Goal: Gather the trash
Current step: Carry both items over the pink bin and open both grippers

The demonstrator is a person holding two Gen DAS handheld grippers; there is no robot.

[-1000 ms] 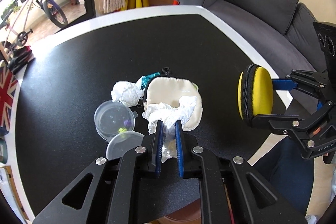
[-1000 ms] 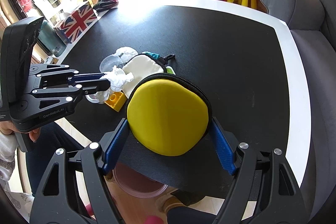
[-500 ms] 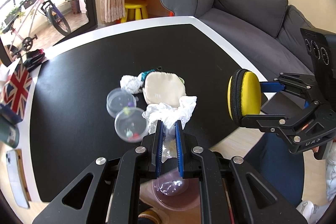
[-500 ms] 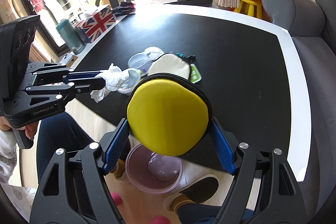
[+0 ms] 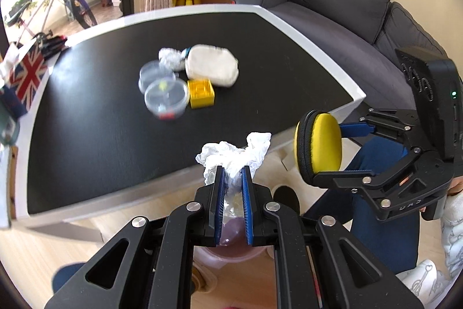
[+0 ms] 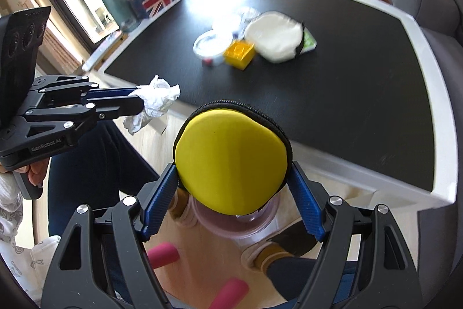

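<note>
Tissue [image 5: 235, 157] clamped in left gripper [image 5: 233, 178]

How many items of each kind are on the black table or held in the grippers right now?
Crumpled white tissues: 2 (one in the left gripper, one on the table)
Zip pouches: 2 (yellow round one in the right gripper, cream one on the table)
Clear round plastic containers: 2
Yellow toy brick: 1
Total: 7
</note>
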